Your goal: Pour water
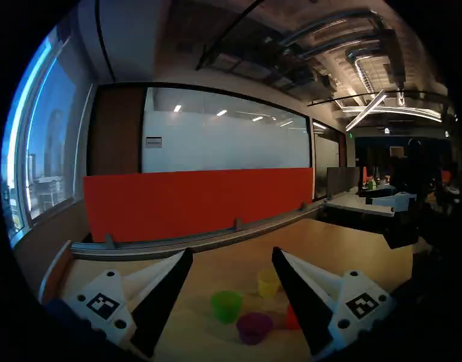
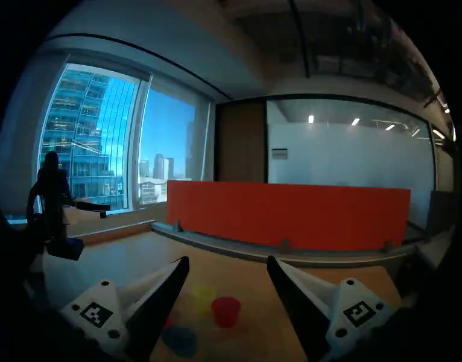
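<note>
Your left tongs (image 1: 231, 250) and right tongs (image 2: 227, 258) hung open and empty above the tabletop (image 1: 339, 241). The green cup (image 1: 226, 304) sat well clear of the far edge.

red cup (image 1: 291, 318): half hidden by left claw (image 1: 231, 251) | reddish item (image 2: 169, 320): mostly behind right claw (image 2: 227, 259)

I was working in a high-rise office: an orange desk divider (image 1: 198, 202), a frosted glass wall (image 1: 225, 136), exposed ceiling ducts (image 1: 351, 54), and towers (image 2: 80, 151) outside the window (image 2: 170, 133).
</note>
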### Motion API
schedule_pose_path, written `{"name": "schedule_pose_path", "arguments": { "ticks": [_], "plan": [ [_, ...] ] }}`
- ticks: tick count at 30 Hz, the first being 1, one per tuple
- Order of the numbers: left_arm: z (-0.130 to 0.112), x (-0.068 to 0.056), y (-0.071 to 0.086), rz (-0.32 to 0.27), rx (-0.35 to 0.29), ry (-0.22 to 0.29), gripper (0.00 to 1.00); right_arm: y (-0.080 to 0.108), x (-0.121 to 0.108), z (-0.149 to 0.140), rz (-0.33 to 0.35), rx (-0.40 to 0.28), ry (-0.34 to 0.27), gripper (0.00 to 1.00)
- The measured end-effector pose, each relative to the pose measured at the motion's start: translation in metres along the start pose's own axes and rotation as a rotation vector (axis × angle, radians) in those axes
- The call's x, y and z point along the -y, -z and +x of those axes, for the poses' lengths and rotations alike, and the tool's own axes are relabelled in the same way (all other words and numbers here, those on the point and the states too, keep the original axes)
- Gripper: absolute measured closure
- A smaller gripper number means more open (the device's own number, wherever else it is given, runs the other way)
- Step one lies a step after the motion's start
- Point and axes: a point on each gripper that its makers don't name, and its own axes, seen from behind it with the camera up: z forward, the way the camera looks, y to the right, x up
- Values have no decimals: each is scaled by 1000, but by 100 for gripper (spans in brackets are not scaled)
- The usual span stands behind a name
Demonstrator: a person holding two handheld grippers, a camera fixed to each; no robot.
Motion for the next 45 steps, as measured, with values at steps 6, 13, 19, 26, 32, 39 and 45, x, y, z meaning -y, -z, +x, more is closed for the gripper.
{"name": "schedule_pose_path", "arguments": {
  "ticks": [6,13,19,26,32,39,45],
  "plan": [
    [-7,-6,-2,-50,40,-15,2,-2,11,-3,51,28,8,0],
    [-26,-5,-8,-80,116,-39,2,-2,27,-21,111,108,46,0],
    [-47,-5,-13,-110,183,-58,2,0,38,-42,164,188,49,0],
    [-64,-1,-19,-125,228,-62,2,1,47,-63,202,248,72,0],
    [-85,8,-26,-123,271,-66,2,2,57,-91,236,304,86,0],
    [-115,14,-34,-129,334,-65,2,1,66,-131,267,386,105,0],
    [-138,13,-41,-144,385,-72,2,1,74,-156,291,435,111,0]
  ]
}}
